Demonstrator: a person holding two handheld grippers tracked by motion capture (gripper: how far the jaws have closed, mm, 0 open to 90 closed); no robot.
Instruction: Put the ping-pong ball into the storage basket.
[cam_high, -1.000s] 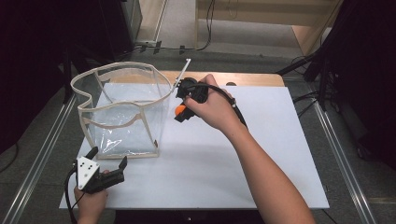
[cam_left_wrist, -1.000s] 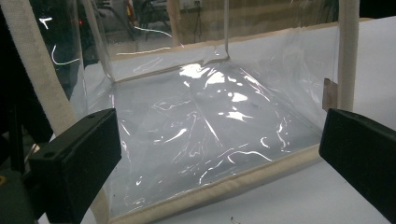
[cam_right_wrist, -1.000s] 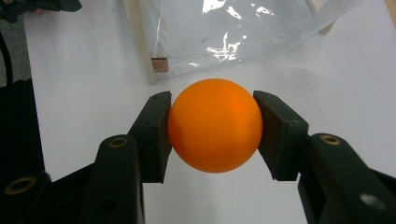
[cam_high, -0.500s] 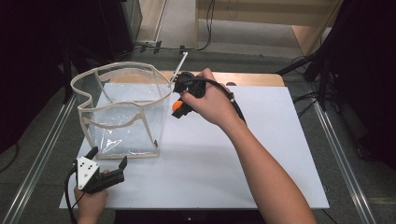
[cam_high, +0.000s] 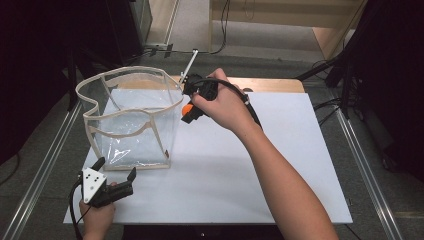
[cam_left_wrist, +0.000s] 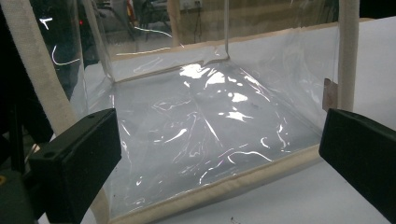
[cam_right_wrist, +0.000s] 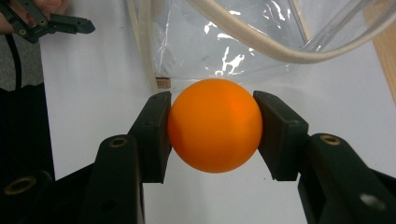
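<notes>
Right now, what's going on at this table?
A person works two handheld grippers. The right gripper is shut on an orange ball, held in the air beside the rim of a clear plastic bag standing open on the white table. The left gripper sits open near the bag's base, touching nothing.

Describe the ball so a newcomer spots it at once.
Start at the clear plastic bag with cream trim standing on the white table. At its right side, the right gripper clamps the ball. It is the one bright orange, round thing there.
</notes>
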